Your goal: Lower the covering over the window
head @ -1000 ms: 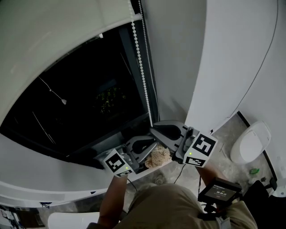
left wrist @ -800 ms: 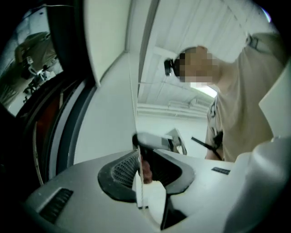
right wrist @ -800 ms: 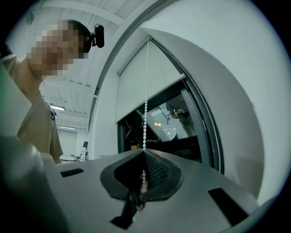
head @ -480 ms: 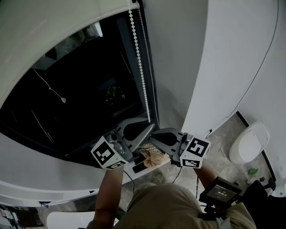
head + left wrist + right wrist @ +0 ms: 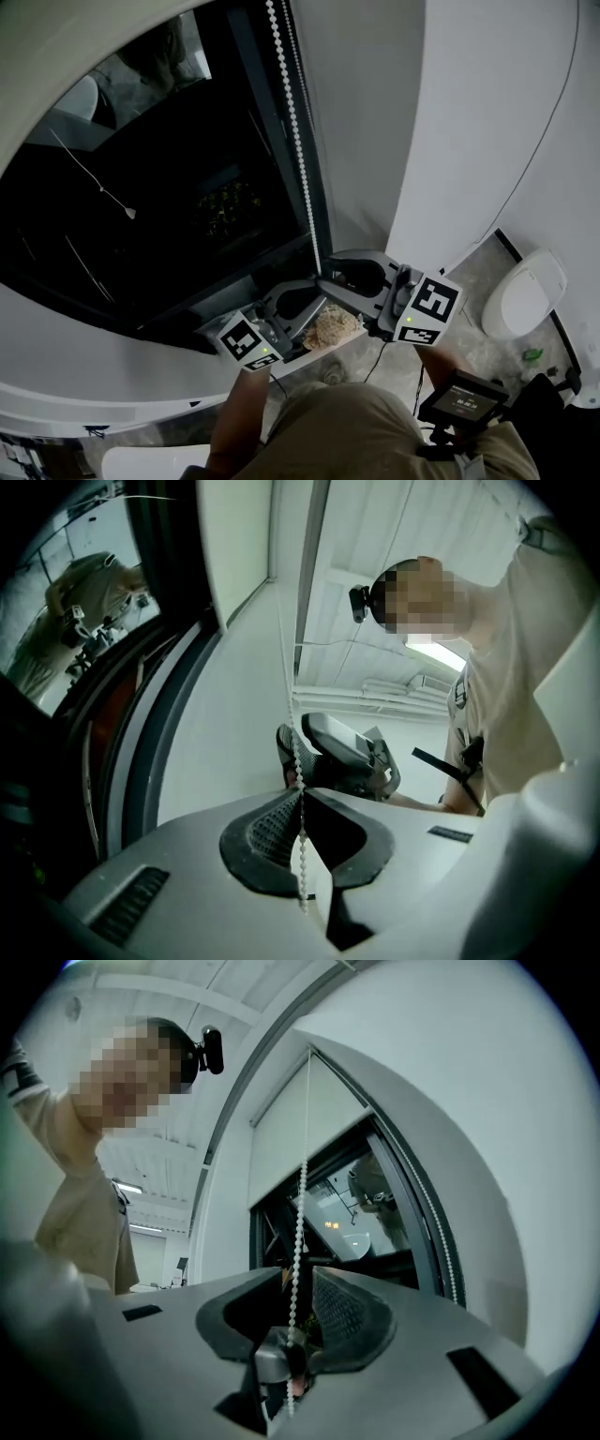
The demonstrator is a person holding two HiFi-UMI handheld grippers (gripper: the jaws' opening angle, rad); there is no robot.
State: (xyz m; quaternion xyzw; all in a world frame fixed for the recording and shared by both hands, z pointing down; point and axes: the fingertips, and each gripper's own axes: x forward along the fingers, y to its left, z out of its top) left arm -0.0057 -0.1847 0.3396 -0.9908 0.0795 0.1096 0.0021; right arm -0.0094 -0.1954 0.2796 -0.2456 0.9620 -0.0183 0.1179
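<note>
The person wore a beige shirt (image 5: 525,667) and a black head camera (image 5: 359,602). The grey left gripper (image 5: 302,794) and right gripper (image 5: 298,1274) each bore 1 black-and-white marker cube (image 5: 429,309).

Dim indoor light, dark vignetted corners — strong fisheye bending

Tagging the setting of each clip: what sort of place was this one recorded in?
Indoors, probably an office or workroom at night: a large dark window with a roller blind and bead chain, plain white walls, and strip lights overhead.

The blind (image 5: 56,56) has risen; right gripper (image 5: 298,1277) jaws just opened.
</note>
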